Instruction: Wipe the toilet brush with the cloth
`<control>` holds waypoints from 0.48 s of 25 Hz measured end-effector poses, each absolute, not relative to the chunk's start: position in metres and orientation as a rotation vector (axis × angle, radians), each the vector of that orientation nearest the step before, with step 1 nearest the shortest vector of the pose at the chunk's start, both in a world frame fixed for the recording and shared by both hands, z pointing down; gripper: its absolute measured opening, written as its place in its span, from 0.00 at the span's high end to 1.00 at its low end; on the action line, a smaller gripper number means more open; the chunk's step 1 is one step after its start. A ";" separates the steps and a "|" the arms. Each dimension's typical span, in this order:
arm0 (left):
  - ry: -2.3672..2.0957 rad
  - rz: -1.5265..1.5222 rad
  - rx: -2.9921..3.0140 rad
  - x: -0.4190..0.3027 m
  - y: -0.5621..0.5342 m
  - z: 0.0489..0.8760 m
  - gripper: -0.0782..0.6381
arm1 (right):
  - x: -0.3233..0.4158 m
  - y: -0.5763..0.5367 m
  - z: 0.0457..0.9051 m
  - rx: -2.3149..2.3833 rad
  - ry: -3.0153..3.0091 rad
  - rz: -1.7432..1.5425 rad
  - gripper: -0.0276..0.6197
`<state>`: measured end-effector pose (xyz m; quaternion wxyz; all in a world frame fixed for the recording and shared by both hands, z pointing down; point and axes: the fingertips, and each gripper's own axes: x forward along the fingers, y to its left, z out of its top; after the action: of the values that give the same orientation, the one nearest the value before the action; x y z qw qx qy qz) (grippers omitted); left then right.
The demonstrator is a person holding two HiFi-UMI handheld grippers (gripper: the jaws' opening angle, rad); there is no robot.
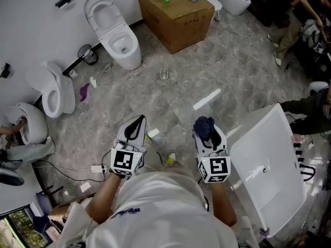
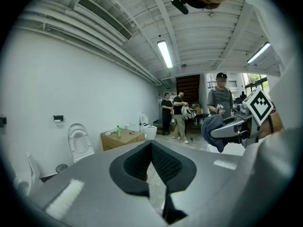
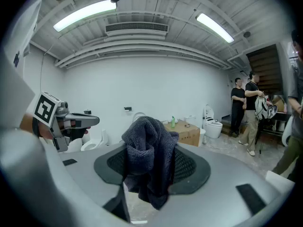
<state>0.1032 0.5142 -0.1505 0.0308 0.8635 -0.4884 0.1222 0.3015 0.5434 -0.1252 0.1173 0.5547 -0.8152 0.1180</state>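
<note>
The right gripper [image 1: 208, 134] is clamped on a dark blue knitted cloth [image 3: 147, 157], which is bunched between its pads and spills over and below them. The left gripper [image 2: 151, 146] carries nothing: its ribbed black pads meet at the tips, with only floor showing through the gap behind them. Both grippers are held close in front of the person's body, side by side and pointing forward, well above the grey marbled floor [image 1: 217, 61].

The toilet brush cannot be picked out with certainty in any view. If it is here, it is most likely among the small items on the floor ahead and to the left. These lie near the open white toilet [image 1: 118, 35] and the second toilet [image 1: 56, 92] by the wall, where a dark wire ring [image 1: 88, 53] and a purple scrap [image 1: 84, 92] can be seen. That side lies forward-left of both grippers, well apart from them, and the empty left gripper is the nearer one. So the likely split is that the left takes the brush and the right brings the cloth to it. The brush's long axis cannot be told. A cardboard box [image 1: 178, 17] stands farther off ahead.
</note>
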 end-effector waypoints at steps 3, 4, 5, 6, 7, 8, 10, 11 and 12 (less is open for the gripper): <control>-1.522 0.408 2.641 0.092 0.507 -0.146 0.89 | 0.298 0.529 -0.124 1.630 -2.395 0.346 0.63; -1.525 0.418 2.635 0.089 0.505 -0.144 0.89 | 0.298 0.525 -0.124 1.636 -2.400 0.349 0.63; -1.525 0.428 2.629 0.087 0.502 -0.142 0.89 | 0.297 0.520 -0.124 1.640 -2.406 0.357 0.63; -1.523 0.439 2.625 0.085 0.499 -0.139 0.89 | 0.296 0.516 -0.123 1.640 -2.410 0.368 0.63; -1.522 0.449 2.620 0.082 0.495 -0.136 0.89 | 0.294 0.512 -0.121 1.635 -2.411 0.380 0.62; -1.524 0.460 2.612 0.079 0.491 -0.132 0.89 | 0.292 0.508 -0.119 1.631 -2.411 0.389 0.62; -1.532 0.469 2.593 0.071 0.479 -0.127 0.89 | 0.287 0.499 -0.116 1.627 -2.404 0.402 0.61; -1.533 0.466 2.588 0.068 0.473 -0.126 0.89 | 0.283 0.493 -0.114 1.623 -2.399 0.409 0.61; -1.531 0.459 2.585 0.064 0.465 -0.125 0.89 | 0.278 0.488 -0.111 1.613 -2.395 0.419 0.61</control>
<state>0.0636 0.4654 -0.1252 0.0511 0.8495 -0.5030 0.1507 0.2781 0.4877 -0.1110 0.1117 0.5494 -0.8157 0.1426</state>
